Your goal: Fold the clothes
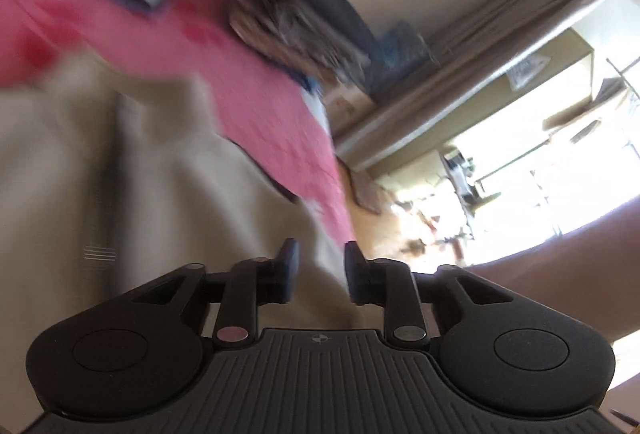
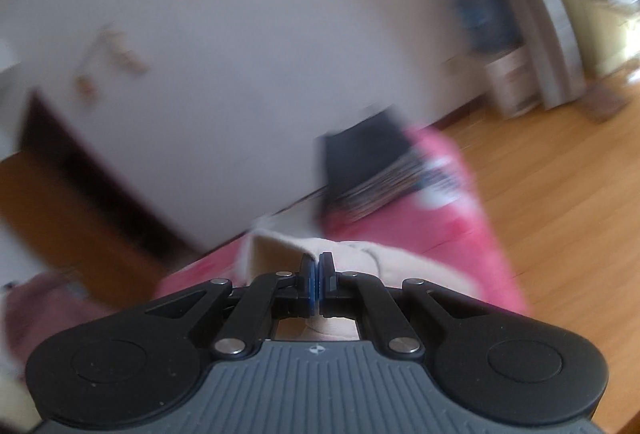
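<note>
One beige garment is lying on one pink bedcover. One stack of folded clothes is sitting on that cover. Two grippers are showing, one left and one right. One blue water bottle is standing by the wall.

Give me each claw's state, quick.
Left claw: open, holding nothing, over the beige garment.
Right claw: closed; beige garment lies right at the tips, but blur hides whether cloth is pinched.
</note>
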A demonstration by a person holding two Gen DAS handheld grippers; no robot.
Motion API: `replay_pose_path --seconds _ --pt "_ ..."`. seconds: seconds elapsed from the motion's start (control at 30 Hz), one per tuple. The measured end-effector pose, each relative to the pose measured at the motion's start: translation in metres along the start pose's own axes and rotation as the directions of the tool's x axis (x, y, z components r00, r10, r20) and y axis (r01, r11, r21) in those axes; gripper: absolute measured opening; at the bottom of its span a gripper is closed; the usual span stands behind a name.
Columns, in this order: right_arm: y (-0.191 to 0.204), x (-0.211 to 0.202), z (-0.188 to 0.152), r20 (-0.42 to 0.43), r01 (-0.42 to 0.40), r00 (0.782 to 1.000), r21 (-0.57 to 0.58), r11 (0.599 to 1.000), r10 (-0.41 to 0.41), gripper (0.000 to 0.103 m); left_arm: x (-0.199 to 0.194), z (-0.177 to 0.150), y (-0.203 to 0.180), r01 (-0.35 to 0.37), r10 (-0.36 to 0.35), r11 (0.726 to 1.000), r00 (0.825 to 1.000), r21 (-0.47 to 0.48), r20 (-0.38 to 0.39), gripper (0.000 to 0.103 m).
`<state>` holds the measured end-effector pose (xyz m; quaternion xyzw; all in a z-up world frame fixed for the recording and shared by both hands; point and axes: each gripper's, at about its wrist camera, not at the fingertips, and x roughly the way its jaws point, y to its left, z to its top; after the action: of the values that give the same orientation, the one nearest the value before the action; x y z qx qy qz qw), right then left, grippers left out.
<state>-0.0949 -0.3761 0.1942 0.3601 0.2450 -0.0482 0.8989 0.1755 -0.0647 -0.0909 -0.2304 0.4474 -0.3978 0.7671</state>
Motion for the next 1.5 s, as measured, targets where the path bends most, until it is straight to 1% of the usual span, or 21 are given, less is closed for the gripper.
replay_pose_path --seconds 0.07,0.1,0.2,0.33,0.47,0.53,0.63,0.67,0.7,0.77,0.8,0.83,0.87,0.93,1.07,1.13,1.17,1.2,1.27,1.4,1.5 --pt "0.008 0.022 -0.023 -0.047 -0.106 0.993 0.021 0.994 0.106 0.001 -0.052 -0.002 0.012 -0.032 0.033 0.999 0.999 -0.009 0.042 0.037" --pt "0.010 0.037 -0.039 -0.074 -0.163 0.983 0.035 0.986 0.165 0.001 -0.076 -0.008 0.018 -0.055 0.055 0.998 0.997 -0.015 0.057 0.037" --pt "0.011 0.083 -0.093 -0.161 -0.261 0.949 0.081 0.962 0.271 0.001 -0.142 -0.030 0.033 -0.134 0.136 0.991 0.987 -0.028 0.091 0.039" --pt "-0.001 0.142 -0.180 -0.272 -0.312 0.895 0.186 0.932 0.353 0.001 -0.204 -0.072 0.048 -0.237 0.240 0.970 0.965 -0.045 0.102 0.041" --pt "-0.013 0.188 -0.258 -0.343 -0.257 0.898 0.097 0.962 0.274 0.001 -0.226 -0.105 0.068 -0.287 0.296 0.952 0.951 -0.104 0.087 0.042" --pt "-0.016 0.208 -0.295 -0.402 -0.223 0.889 0.041 0.974 0.221 0.002 -0.227 -0.122 0.074 -0.315 0.326 0.941 0.942 -0.124 0.076 0.042" --pt "-0.023 0.232 -0.338 -0.493 -0.172 0.861 -0.050 0.984 0.125 0.005 -0.215 -0.139 0.072 -0.327 0.336 0.937 0.940 -0.120 0.063 0.042" --pt "-0.025 0.238 -0.348 -0.524 -0.155 0.847 -0.084 0.984 0.089 0.013 -0.211 -0.144 0.071 -0.316 0.324 0.941 0.944 -0.121 0.055 0.042" --pt "-0.026 0.244 -0.358 -0.553 -0.139 0.832 -0.118 0.983 0.051 0.016 -0.207 -0.147 0.069 -0.309 0.316 0.944 0.948 -0.115 0.045 0.042" --pt "-0.023 0.231 -0.364 -0.552 -0.147 0.833 -0.164 0.975 0.032 0.027 -0.199 -0.150 0.062 -0.323 0.326 0.943 0.945 -0.076 0.037 0.042" --pt "-0.024 0.221 -0.361 -0.536 -0.162 0.843 -0.167 0.973 0.048 0.035 -0.196 -0.152 0.058 -0.330 0.332 0.942 0.943 -0.052 0.033 0.042" --pt "-0.023 0.207 -0.356 -0.508 -0.177 0.858 -0.163 0.971 0.071 0.052 -0.192 -0.151 0.052 -0.342 0.343 0.939 0.939 -0.026 0.029 0.042" --pt "-0.023 0.192 -0.351 -0.480 -0.192 0.872 -0.159 0.968 0.094 0.059 -0.188 -0.148 0.046 -0.352 0.352 0.936 0.935 0.002 0.028 0.043" --pt "-0.029 0.161 -0.335 -0.401 -0.224 0.904 -0.146 0.964 0.150 0.064 -0.181 -0.144 0.033 -0.352 0.351 0.934 0.936 0.062 0.029 0.045" --pt "-0.059 0.116 -0.309 -0.251 -0.188 0.954 -0.073 0.979 0.165 0.064 -0.159 -0.134 0.007 -0.350 0.353 0.923 0.936 0.158 0.007 0.048" --pt "-0.086 0.087 -0.300 -0.158 -0.140 0.978 -0.018 0.990 0.136 0.064 -0.141 -0.129 -0.011 -0.351 0.362 0.911 0.932 0.216 -0.010 0.048" --pt "-0.099 0.079 -0.295 -0.138 -0.101 0.985 0.008 0.995 0.101 0.062 -0.130 -0.125 -0.021 -0.352 0.368 0.905 0.930 0.240 -0.024 0.048" --pt "-0.111 0.071 -0.290 -0.120 -0.061 0.991 0.034 0.998 0.065 0.061 -0.120 -0.121 -0.030 -0.352 0.374 0.898 0.926 0.263 -0.039 0.048" --pt "-0.137 0.055 -0.280 -0.087 0.017 0.996 0.089 0.996 -0.009 0.052 -0.095 -0.111 -0.053 -0.353 0.388 0.881 0.920 0.316 -0.051 0.048" --pt "-0.179 0.032 -0.261 -0.019 0.031 0.999 0.182 0.983 -0.028 0.047 -0.056 -0.097 -0.096 -0.354 0.397 0.847 0.917 0.396 -0.030 0.049" --pt "-0.205 0.027 -0.246 -0.012 0.046 0.999 0.248 0.968 -0.045 0.044 -0.035 -0.090 -0.115 -0.341 0.392 0.853 0.918 0.396 -0.055 0.050"
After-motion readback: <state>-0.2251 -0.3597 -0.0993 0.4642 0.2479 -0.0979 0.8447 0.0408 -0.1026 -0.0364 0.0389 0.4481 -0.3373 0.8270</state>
